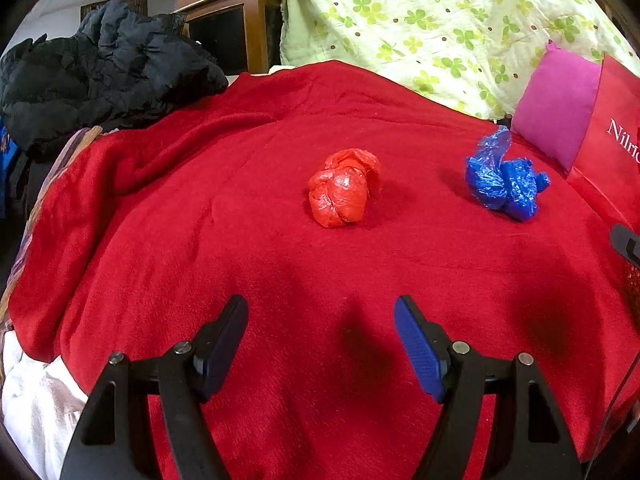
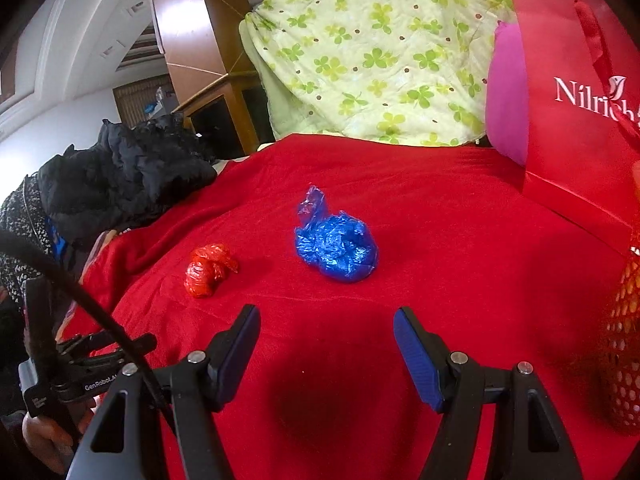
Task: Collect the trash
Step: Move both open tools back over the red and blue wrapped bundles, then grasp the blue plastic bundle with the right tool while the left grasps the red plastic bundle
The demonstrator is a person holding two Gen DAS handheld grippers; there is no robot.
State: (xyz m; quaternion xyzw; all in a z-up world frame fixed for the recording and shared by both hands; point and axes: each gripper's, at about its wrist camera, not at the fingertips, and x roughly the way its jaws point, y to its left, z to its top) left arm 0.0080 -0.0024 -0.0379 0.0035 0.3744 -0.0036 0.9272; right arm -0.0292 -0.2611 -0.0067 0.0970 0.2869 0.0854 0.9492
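Two crumpled plastic wads lie on a red blanket (image 1: 200,240). The red plastic wad (image 1: 344,188) sits ahead of my left gripper (image 1: 322,310), which hovers open above the blanket with nothing between its fingers. The blue plastic wad (image 1: 504,178) lies to its right. In the right wrist view the blue wad (image 2: 338,248) is straight ahead of my right gripper (image 2: 328,320), also open and empty. The red wad (image 2: 208,270) lies further left on the red blanket (image 2: 460,240). The left gripper's body shows at that view's lower left, held by a hand (image 2: 40,436).
A red paper bag (image 2: 580,120) printed with white lettering stands at the right, a magenta cushion (image 1: 556,112) beside it. A red mesh bag (image 2: 624,344) hangs at the right edge. A black jacket (image 1: 108,72) is piled at the left. A green clover-print quilt (image 1: 440,20) rises behind.
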